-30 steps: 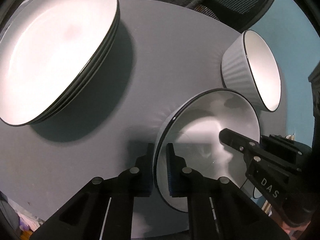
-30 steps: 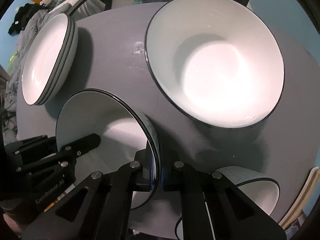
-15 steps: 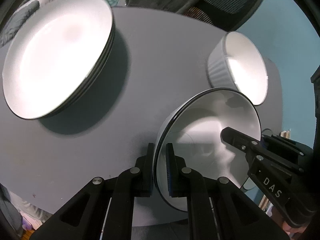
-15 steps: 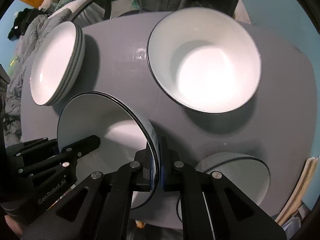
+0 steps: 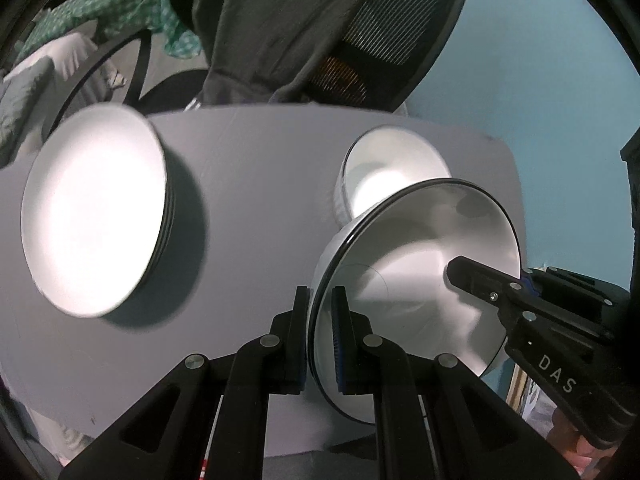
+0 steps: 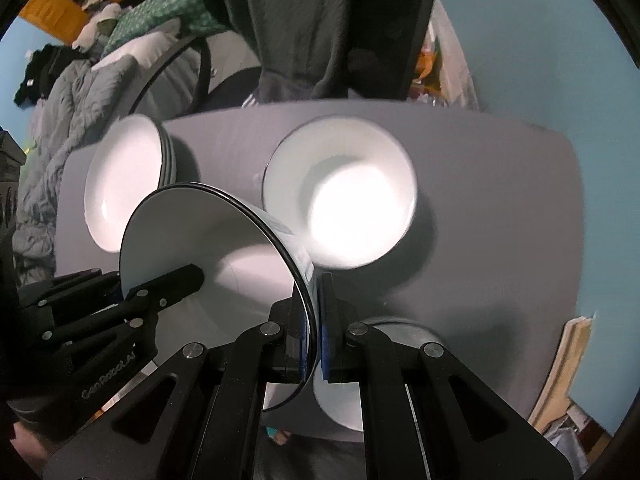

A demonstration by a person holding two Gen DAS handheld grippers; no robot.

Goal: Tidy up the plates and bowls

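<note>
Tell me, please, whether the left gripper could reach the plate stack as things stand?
Probably not freely: the left gripper is shut on the rim of the held plate, which the right gripper clamps too. The grey table towards the plate stack looks unobstructed.

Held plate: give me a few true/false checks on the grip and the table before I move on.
1. Both grippers clamp the held plate at opposite rims. True: the left gripper and the right gripper each pinch its edge.
2. The plate lies flat on the table. False: it is held tilted above it.
3. A stack of plates sits to the left in the left wrist view. True.
4. The deep bowl holds food. False: its inside is bare white.
5. A second bowl shows under the right gripper. True, though mostly hidden.
</note>
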